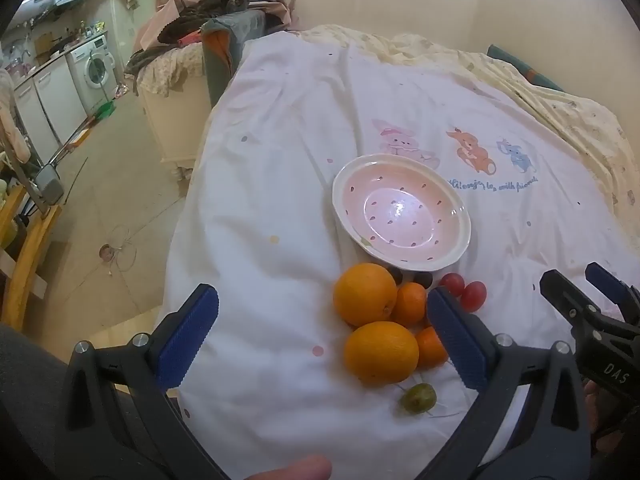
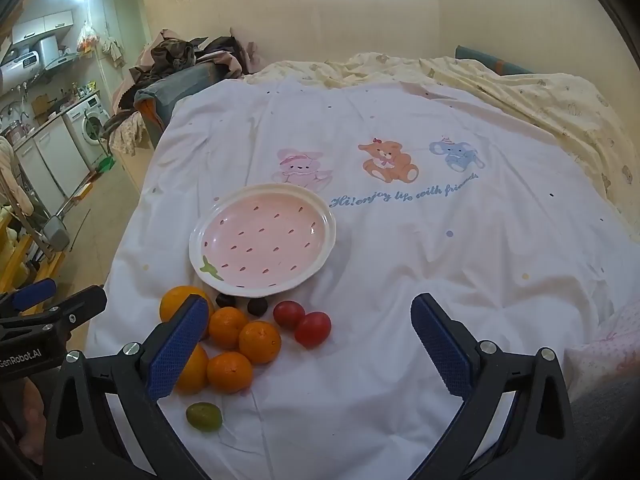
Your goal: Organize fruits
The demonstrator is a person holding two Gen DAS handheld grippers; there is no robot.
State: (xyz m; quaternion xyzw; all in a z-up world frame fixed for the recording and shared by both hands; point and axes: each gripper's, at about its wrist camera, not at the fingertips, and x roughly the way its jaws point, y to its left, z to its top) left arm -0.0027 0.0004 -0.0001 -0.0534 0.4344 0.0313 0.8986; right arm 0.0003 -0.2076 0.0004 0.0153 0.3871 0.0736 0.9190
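A pink strawberry-pattern plate lies empty on the white bedsheet. In front of it lies a cluster of fruit: two large oranges, three small mandarins, two red cherry tomatoes, two dark grapes and a green grape. My left gripper is open and empty, hovering just before the fruit. My right gripper is open and empty, to the right of the pile. Its fingers also show in the left wrist view.
The bed's white sheet with cartoon animals stretches behind and right of the plate. A yellowish quilt lies at the back right. The bed edge drops to the floor on the left, with a clothes-piled cabinet beyond.
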